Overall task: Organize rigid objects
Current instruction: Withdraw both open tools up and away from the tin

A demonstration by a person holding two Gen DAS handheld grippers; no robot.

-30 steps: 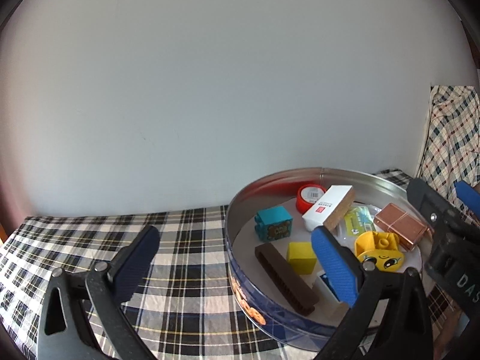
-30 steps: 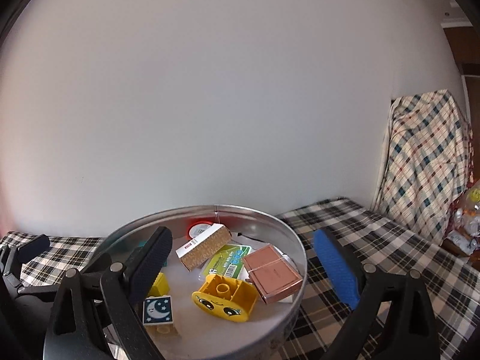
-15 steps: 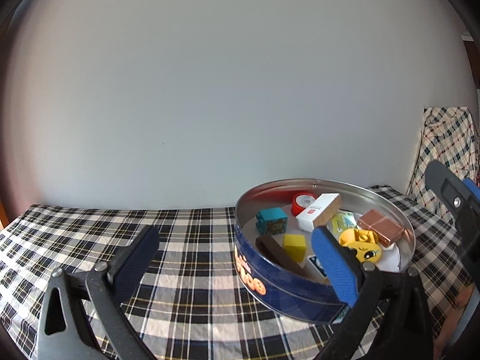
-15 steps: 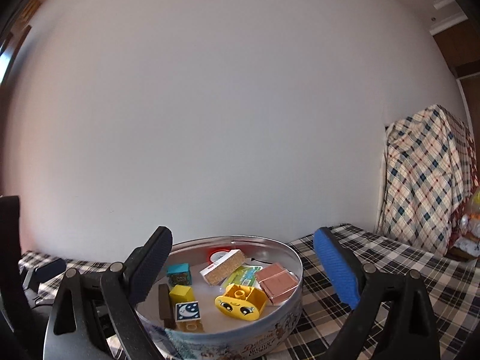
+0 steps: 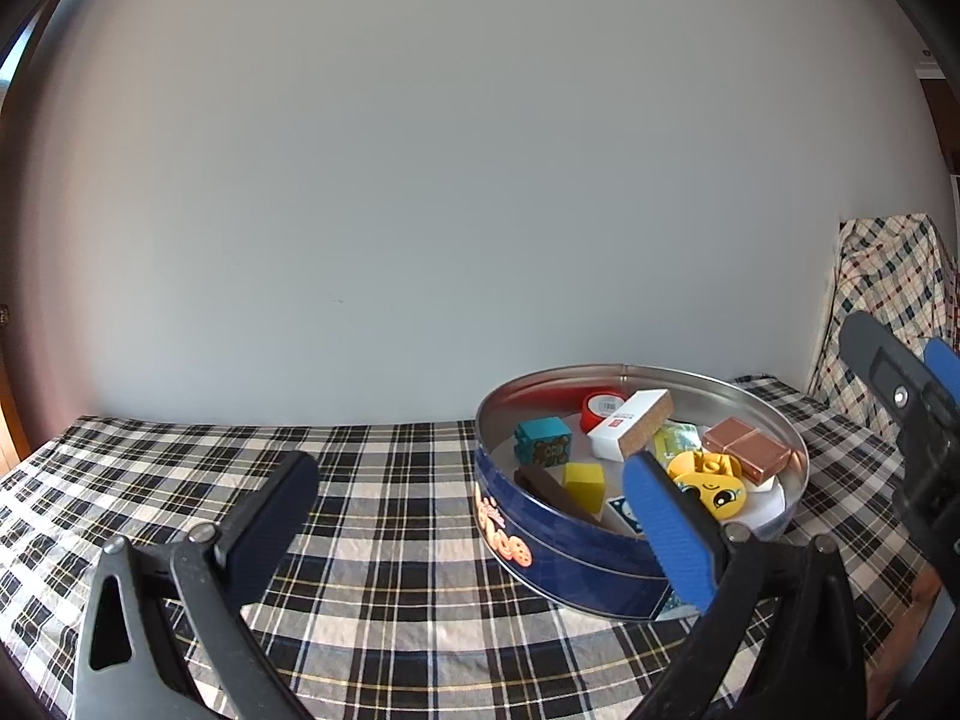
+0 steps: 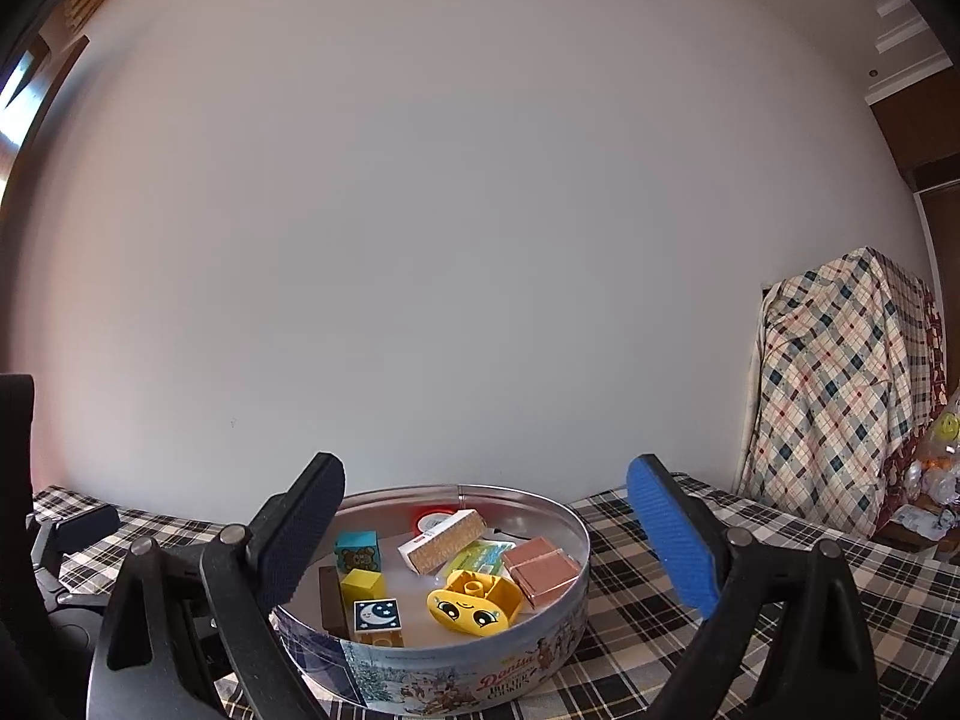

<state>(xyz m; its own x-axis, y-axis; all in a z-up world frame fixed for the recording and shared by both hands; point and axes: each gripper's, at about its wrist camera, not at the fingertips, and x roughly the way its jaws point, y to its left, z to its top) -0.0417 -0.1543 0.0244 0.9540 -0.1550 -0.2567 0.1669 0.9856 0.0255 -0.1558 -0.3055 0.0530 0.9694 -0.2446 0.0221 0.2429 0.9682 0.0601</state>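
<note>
tin (image 6: 456, 669): rigid, smooth metal; likely light; grip at rim
left gripper (image 5: 468, 516): fingers apart, empty
right gripper (image 6: 489, 531): fingers apart, empty

Your cookie tin (image 6: 528, 681) sits on the tablecloth (image 5: 372, 498) before the wall (image 5: 420, 180), blocks (image 6: 474, 599) and eraser (image 6: 443, 540) inside, draped furniture (image 6: 840, 384) right.

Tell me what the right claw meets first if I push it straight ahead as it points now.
Probably the plain wall. The right claw is open and points above the cookie tin, whose rim sits low between its fingers, so it would likely pass over the tin. Depth is hard to judge here.
</note>
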